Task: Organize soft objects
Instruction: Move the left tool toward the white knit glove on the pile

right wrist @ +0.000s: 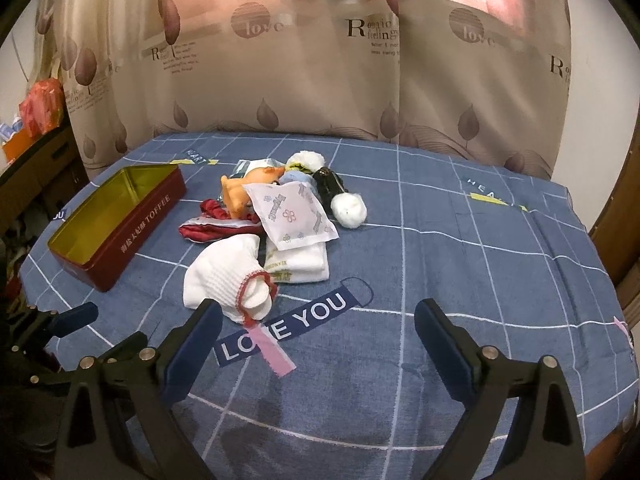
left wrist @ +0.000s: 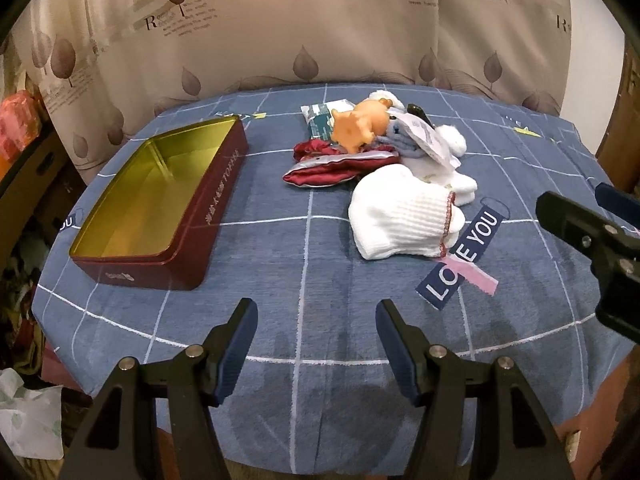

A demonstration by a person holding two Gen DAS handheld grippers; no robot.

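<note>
Left wrist view: left gripper (left wrist: pixel 316 316) jaws apart, nothing between, poised over blue checked cloth (left wrist: pixel 304 280). Right gripper (right wrist: pixel 318 320) likewise spread and empty. Just ahead, white glove (left wrist: pixel 400 216) fronting the heap of soft objects (left wrist: pixel 372 140), possibly socks and a sachet. Toffee tin (left wrist: pixel 160 200) to the left, bare inside; sorting apparently unstarted. Printed curtain (left wrist: pixel 280 40) behind.

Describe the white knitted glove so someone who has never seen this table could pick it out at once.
Start from the red tin on the blue checked cloth, then look to the heap of soft things beside it. The white glove lies at the heap's near edge, just above the words LOVE YOU. Its ribbed knit and red-trimmed cuff set it apart from the flat folded white cloth beside it.
</note>
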